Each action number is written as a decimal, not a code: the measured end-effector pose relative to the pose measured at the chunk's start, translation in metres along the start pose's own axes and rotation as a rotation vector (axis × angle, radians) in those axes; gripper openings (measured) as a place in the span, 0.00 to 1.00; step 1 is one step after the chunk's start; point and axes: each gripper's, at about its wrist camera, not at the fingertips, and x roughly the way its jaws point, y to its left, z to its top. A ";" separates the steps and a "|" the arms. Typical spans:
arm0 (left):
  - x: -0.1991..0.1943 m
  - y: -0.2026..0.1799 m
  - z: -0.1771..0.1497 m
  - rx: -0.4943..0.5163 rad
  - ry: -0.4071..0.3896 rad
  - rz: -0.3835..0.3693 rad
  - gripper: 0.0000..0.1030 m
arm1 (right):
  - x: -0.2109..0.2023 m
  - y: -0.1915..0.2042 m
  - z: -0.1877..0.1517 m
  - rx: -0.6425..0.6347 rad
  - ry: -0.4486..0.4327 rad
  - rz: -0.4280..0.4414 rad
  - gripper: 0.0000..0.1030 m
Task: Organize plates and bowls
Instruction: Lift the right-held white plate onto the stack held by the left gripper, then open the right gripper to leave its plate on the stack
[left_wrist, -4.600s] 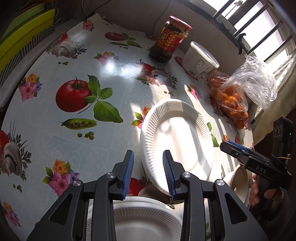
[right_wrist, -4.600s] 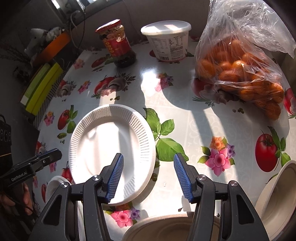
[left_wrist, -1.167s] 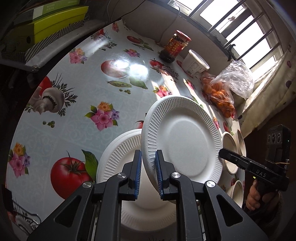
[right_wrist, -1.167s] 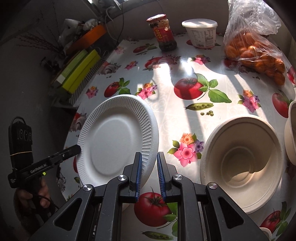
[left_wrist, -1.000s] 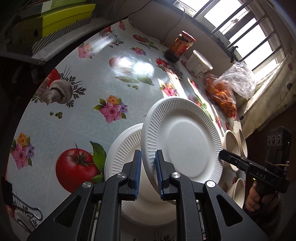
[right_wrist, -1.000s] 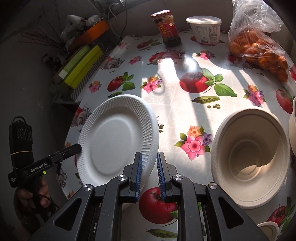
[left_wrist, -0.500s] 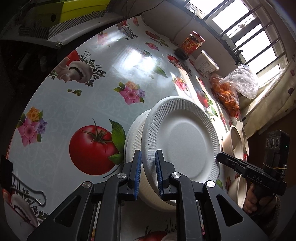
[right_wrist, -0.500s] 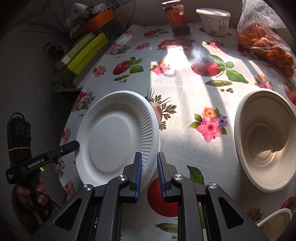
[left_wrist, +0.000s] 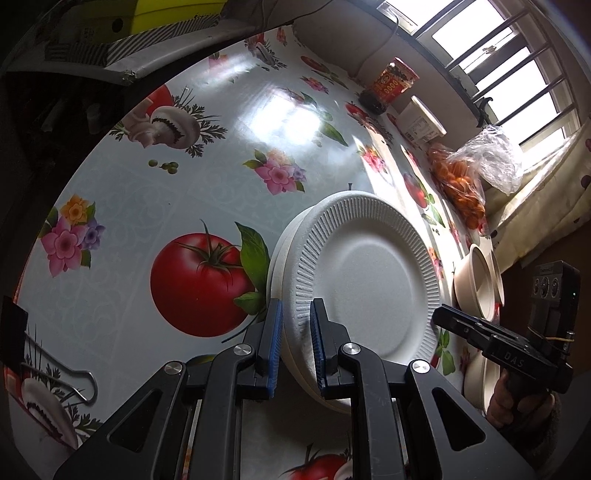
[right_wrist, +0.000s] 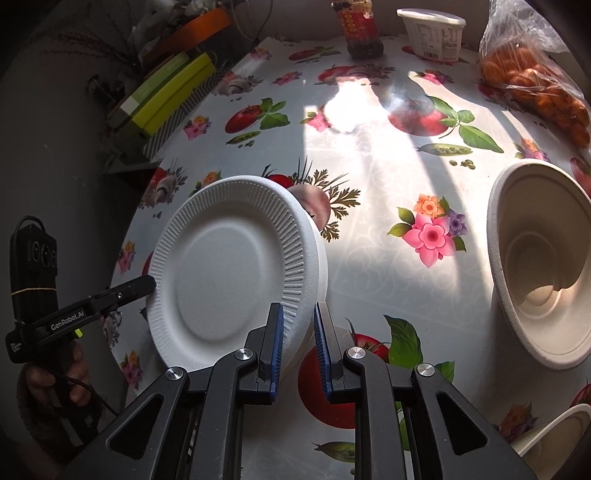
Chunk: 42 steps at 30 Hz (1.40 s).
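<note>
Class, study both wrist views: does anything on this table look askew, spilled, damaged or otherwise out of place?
Nothing is spilled or damaged. The white plate, pinched at opposite rims by the left gripper and right gripper, sits slightly offset on the plate beneath.

Each black plastic two-finger gripper (left_wrist: 296, 345) has ribbed blue pads (left_wrist: 275, 347) inside its fingers and round silver screws (left_wrist: 242, 349) on angular, cut-out arms. Seen from the opposite side, the left gripper (right_wrist: 142, 286) reads "GenRobot.AI" in white lettering, and the right gripper (left_wrist: 441, 317) reads "DAS". A dark sleeve cuff (left_wrist: 550, 413) covers the right wrist.
</note>
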 end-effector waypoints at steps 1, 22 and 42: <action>0.001 0.000 0.000 -0.002 0.002 0.001 0.15 | 0.001 0.000 0.000 -0.001 0.001 -0.003 0.17; 0.001 0.000 0.000 0.002 0.002 0.007 0.15 | 0.001 0.003 -0.001 -0.013 -0.009 -0.033 0.17; -0.005 -0.002 0.001 0.006 -0.025 0.037 0.22 | -0.006 0.005 -0.003 -0.018 -0.038 -0.046 0.30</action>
